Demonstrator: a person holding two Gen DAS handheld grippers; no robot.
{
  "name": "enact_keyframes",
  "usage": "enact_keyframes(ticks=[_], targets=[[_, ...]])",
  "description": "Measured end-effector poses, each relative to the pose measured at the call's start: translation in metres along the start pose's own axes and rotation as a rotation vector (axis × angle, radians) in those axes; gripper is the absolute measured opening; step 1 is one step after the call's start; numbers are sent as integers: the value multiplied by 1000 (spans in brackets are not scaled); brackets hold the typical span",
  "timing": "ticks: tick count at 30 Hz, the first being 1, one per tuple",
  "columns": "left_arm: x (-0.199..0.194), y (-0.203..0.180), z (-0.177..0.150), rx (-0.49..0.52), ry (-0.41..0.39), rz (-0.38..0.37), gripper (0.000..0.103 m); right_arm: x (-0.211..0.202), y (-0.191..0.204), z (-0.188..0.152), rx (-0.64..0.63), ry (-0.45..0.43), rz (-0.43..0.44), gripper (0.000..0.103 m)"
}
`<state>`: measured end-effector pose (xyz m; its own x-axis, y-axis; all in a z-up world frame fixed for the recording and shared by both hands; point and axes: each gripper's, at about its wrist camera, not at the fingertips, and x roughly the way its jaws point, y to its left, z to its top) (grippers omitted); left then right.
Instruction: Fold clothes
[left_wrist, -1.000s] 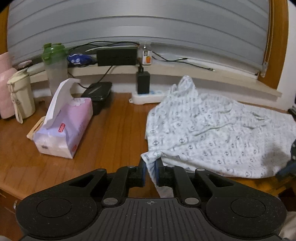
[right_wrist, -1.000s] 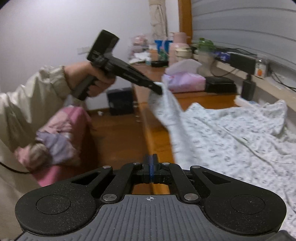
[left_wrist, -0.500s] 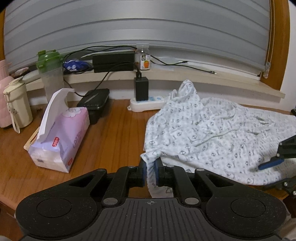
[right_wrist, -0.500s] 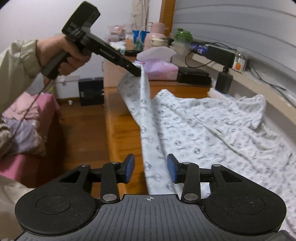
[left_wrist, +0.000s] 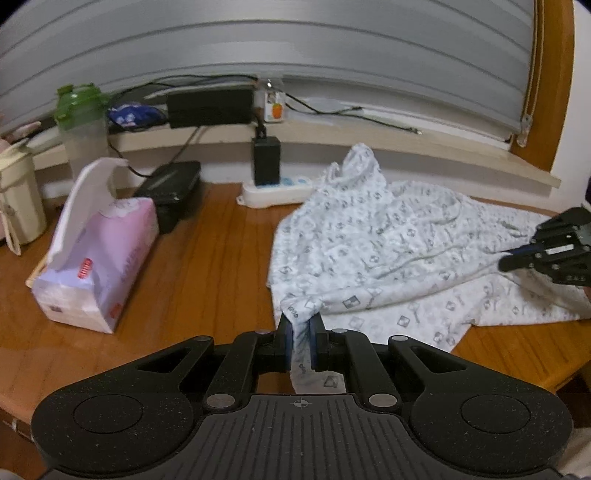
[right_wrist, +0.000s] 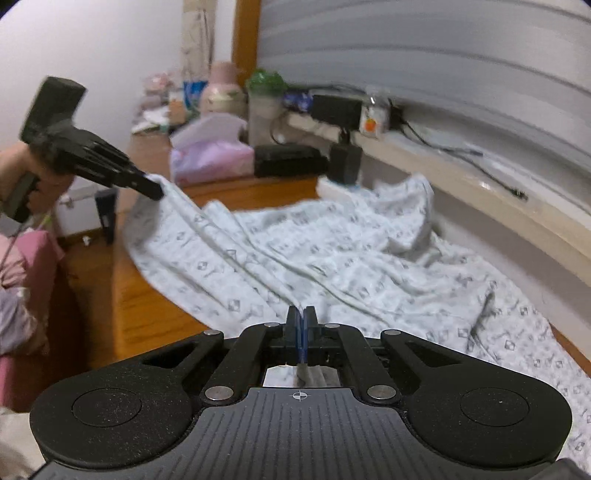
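A white patterned garment (left_wrist: 388, 243) lies spread over the wooden table (left_wrist: 207, 266), bunched up toward the back wall. My left gripper (left_wrist: 300, 334) is shut on its near-left corner, cloth pinched between the blue pads. In the right wrist view the same gripper (right_wrist: 153, 186) holds that corner lifted, in a person's hand. My right gripper (right_wrist: 302, 325) is shut on a fold of the garment (right_wrist: 332, 258) near its front edge. The left wrist view shows it (left_wrist: 517, 258) at the far right, gripping the cloth, which is stretched between both grippers.
A purple tissue box (left_wrist: 96, 258) stands at the table's left. Behind it are a green-lidded bottle (left_wrist: 83, 136), a cream flask (left_wrist: 18, 199), a black case (left_wrist: 170, 192) and a power strip with adapter (left_wrist: 273, 184). Cables run along the sill. Pink bedding (right_wrist: 22, 280) lies off the table's edge.
My right gripper went from shut to open to shut again, now pinching a fold of the garment. The left gripper kept its hold on the corner, and the cloth is now taut between them.
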<state>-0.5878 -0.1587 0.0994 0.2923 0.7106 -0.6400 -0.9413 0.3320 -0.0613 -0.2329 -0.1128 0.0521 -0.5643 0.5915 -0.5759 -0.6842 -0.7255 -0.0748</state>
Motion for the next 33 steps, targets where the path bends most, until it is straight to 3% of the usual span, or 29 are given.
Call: enact_keyframes(ticks=[2, 5, 9, 13, 18, 20, 22, 23, 29, 33], targets=[[9, -1, -2, -7, 6, -2, 9, 6, -1, -5, -8, 19, -27, 6], [21, 2, -1, -31, 7, -9, 9, 1, 0, -10, 5, 0, -45, 19], [32, 7, 1, -57, -2, -9, 9, -12, 9, -15, -21, -25, -19, 21], [35, 9, 2, -70, -8, -13, 9, -10, 21, -17, -42, 6, 66, 21], [38, 11, 3, -86, -14, -18, 9, 13, 17, -18, -36, 45, 24, 34], [38, 12, 3, -90, -15, -20, 8, 20, 9, -20, -12, 60, 29, 32], [29, 14, 1, -75, -1, -21, 8, 21, 3, -22, 15, 63, 50, 4], [25, 15, 0, -68, 6, -22, 8, 18, 1, -22, 29, 58, 67, 2], [-3, 21, -8, -23, 49, -25, 8, -31, 15, -12, 59, -10, 221, 1], [-21, 24, -13, 6, 78, -27, 8, -53, 42, -9, 65, -10, 348, 1]])
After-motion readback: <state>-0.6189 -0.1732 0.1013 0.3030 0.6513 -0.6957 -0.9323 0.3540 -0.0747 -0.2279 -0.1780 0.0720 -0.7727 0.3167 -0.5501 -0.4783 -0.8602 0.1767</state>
